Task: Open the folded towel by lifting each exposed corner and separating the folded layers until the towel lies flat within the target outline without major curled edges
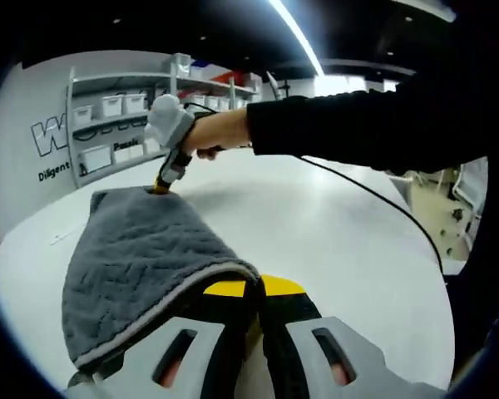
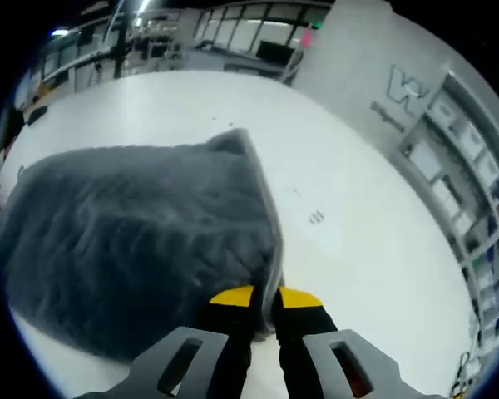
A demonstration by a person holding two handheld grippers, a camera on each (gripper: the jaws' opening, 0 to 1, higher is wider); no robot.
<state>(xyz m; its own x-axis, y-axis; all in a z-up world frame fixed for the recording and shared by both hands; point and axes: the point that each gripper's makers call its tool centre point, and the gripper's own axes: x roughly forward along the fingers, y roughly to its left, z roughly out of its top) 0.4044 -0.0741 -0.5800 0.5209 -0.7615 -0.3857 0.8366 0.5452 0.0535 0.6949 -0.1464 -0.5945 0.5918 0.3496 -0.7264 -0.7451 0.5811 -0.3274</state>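
On the white table (image 1: 316, 241), left to right:
- Grey towel (image 1: 141, 258): lifted off the surface, stretched between your two grippers, one layer hanging loose
- Left gripper (image 1: 254, 291): your jaws pinched narrow on the towel's near hem
- Right gripper (image 2: 264, 301): your jaws clamped on the opposite corner (image 2: 270, 278); in the left gripper view it sits at the far edge (image 1: 160, 188)
- Progress, judged: unfolding partly done; laying flat and smoothing edges remain
- Hidden: target outline, towel underside; remaining folds cannot be told
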